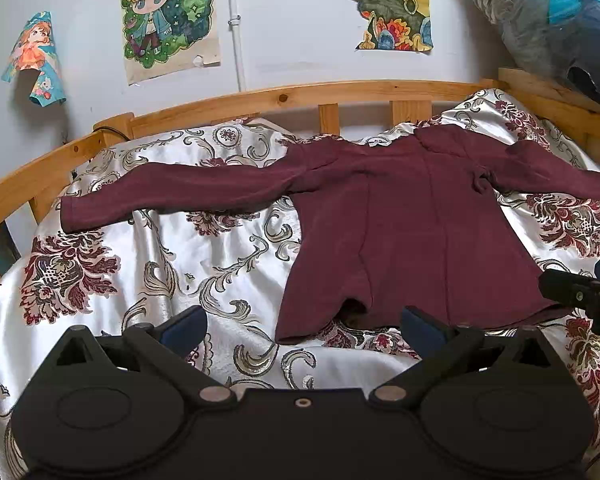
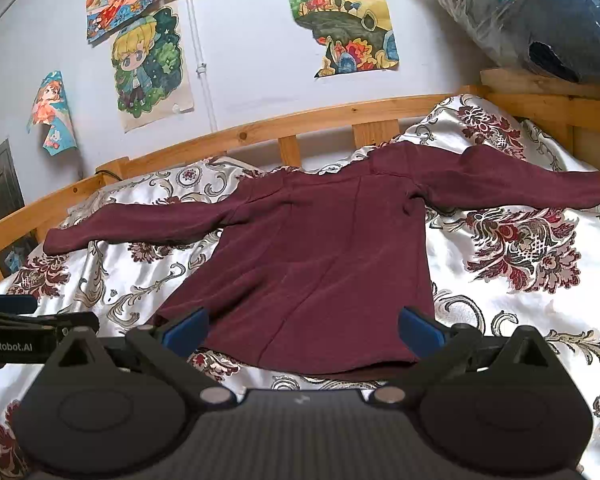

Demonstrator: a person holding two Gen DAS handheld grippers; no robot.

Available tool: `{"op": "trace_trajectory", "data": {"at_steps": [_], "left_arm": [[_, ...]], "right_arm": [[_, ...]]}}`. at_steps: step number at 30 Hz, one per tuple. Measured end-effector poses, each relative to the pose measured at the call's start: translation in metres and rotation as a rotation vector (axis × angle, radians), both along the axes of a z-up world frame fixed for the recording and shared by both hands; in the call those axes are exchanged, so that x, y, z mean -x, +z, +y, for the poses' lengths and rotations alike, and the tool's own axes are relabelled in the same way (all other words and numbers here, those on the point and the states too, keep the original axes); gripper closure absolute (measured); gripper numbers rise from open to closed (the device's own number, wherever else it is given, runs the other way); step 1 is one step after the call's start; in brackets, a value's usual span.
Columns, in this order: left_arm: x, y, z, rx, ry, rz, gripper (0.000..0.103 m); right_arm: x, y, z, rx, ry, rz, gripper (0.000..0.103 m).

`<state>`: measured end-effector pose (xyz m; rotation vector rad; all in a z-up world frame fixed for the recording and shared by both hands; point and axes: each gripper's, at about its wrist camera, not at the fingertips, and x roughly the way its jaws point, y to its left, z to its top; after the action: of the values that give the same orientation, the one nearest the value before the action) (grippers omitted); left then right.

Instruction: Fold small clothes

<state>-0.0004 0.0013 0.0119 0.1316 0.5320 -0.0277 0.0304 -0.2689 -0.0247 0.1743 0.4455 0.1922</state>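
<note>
We have the top (image 2: 324, 264) spread flat on the bedspread (image 1: 160, 272), both sleeves out to the sides like a T — laid this way, we judge, so that its seams and edges can be read before any fold is made. Our left gripper (image 1: 302, 326) hovers low over the cloth just off the hem's left corner, jaws spread wide, nothing between them. Our right gripper (image 2: 303, 326) sits at the hem's near edge, also spread and empty, its blue pads straddling the lower body of the garment; whether a pad touches the fabric we cannot tell. The two tools are near each other, one at each end of the hem, which looks to us like the set-up for a first grab. The top is dark maroon, long-sleeved, soft and thin-looking, with seams running down the body, a small pucker at the hem and some bunching near the right armpit. It lies toward the wooden rail (image 1: 260, 96), collar farthest from us.
</note>
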Motion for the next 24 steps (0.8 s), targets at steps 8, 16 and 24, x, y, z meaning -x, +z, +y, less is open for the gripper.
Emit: {"op": "trace_trajectory", "data": {"at_steps": [8, 16, 24], "left_arm": [[0.0003, 0.0000, -0.0001, -0.001, 0.000, -0.001, 0.001], [0.0006, -0.0001, 0.0000, -0.001, -0.001, -0.002, 0.001], [0.0007, -0.0003, 0.0000, -0.002, 0.000, -0.003, 0.001]], "right_arm": [[-0.0005, -0.0017, -0.0034, -0.006, -0.002, 0.001, 0.000], [-0.0007, -0.0018, -0.0032, -0.008, -0.001, 0.002, 0.000], [-0.0010, -0.0014, -0.0043, -0.011, -0.001, 0.003, 0.000]]}}
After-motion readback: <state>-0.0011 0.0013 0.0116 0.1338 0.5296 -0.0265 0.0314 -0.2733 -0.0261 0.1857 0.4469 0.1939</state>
